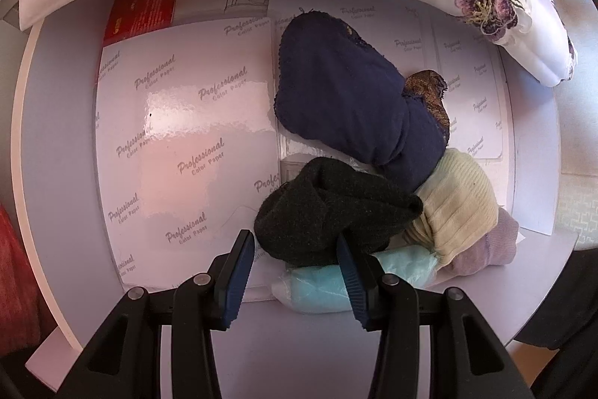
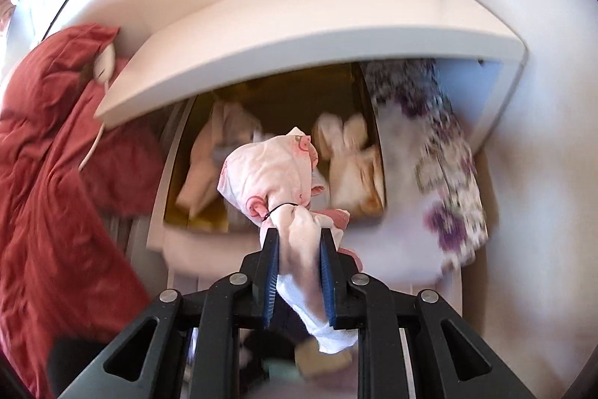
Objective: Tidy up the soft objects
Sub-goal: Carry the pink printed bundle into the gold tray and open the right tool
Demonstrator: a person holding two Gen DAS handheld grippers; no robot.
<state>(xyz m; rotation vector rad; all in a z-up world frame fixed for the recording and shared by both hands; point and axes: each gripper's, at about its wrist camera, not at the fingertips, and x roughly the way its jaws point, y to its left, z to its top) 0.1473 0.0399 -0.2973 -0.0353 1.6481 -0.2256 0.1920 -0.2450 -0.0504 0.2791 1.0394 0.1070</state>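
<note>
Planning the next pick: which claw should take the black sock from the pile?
Left. The left claw is open and empty right at the black sock. The right claw is already shut on a pink-and-white cloth bundle.

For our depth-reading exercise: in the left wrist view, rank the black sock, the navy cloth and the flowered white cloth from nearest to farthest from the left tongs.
1. Black sock: between the left tongs, by the right finger.
2. Navy cloth: beyond it, mid-table.
3. Flowered white cloth: far right edge.
</note>
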